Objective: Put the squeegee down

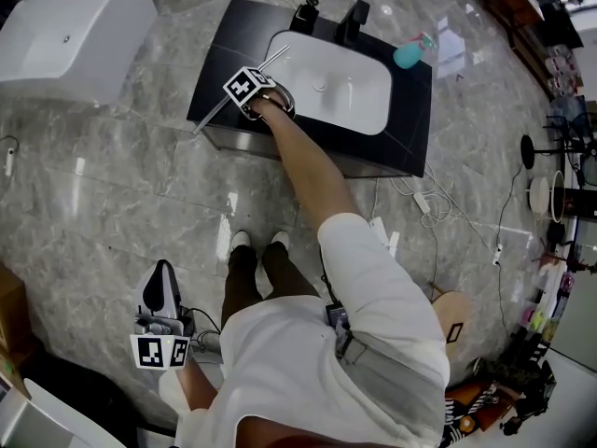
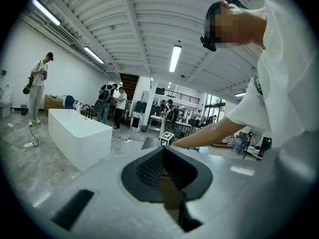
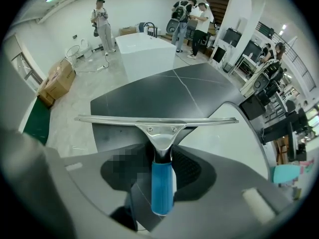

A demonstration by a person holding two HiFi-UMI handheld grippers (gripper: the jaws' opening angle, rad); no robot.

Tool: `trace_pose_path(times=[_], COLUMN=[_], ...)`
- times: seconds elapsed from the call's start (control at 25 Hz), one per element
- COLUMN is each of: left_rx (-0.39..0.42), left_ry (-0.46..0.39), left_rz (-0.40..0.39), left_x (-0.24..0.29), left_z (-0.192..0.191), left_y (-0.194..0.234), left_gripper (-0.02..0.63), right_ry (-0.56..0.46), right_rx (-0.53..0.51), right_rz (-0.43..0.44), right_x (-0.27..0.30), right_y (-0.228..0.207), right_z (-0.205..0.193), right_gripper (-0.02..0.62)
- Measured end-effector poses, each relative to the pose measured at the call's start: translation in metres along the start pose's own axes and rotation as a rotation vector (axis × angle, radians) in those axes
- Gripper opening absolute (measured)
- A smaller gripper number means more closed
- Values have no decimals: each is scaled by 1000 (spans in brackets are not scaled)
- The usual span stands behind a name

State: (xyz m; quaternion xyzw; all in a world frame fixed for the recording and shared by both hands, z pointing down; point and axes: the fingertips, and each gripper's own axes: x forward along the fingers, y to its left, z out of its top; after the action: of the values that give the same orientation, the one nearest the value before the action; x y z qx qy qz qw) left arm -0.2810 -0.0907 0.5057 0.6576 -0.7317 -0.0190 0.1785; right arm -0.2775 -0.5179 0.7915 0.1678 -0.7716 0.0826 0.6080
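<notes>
Closest in, the left gripper hangs low by the person's leg, jaws pressed together on nothing. I figure it's parked there because this job only needs one hand. The right arm reaches out over the vanity, and the right gripper points steeply down at the front left corner. Its jaws are spread wide, and the squeegee has its blue handle lying in the gap between them, with the pads not squeezing it as far as I can see. To me that reads as the let-go part of putting it down, with the gripper not pulled clear yet. The metal blade lies crosswise just past the jaws, over the black countertop, running from its left edge toward the white basin. From the head view I honestly can't tell if the blade sits flat on the counter or hangs a bit over the edge. That spot makes sense though: flat, dry and away from the basin, so it shouldn't slide in. Farther back the faucet stands behind the basin, a teal bottle is off to its right, and a white bathtub sits well apart on the floor.
</notes>
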Motion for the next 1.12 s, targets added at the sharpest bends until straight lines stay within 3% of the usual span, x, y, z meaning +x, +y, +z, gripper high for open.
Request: trace_pose_path(times=[0.2, 0.32, 0.52, 0.8, 1.12], left_rx=[2, 5, 26, 74, 143], left_ry=[-18, -37, -78, -99, -110], left_rz=[-11, -27, -84, -224, -428], left_x=[2, 3, 15, 45, 90], left_z=[4, 7, 22, 47, 65], left_y=[-3, -6, -16, -51, -124], left_gripper=[-2, -2, -2, -2, -2], right_ry=[-56, -142, -417, -800, -1259], right_rx=[15, 44, 95, 123, 213], right_rz=[-5, -18, -47, -115, -370], right_x=[-12, -32, -102, -265, -471], right_y=[-1, 1, 19, 45, 52], right_z=[-7, -16, -50, -150, -254], right_gripper=[216, 216, 213, 173, 114])
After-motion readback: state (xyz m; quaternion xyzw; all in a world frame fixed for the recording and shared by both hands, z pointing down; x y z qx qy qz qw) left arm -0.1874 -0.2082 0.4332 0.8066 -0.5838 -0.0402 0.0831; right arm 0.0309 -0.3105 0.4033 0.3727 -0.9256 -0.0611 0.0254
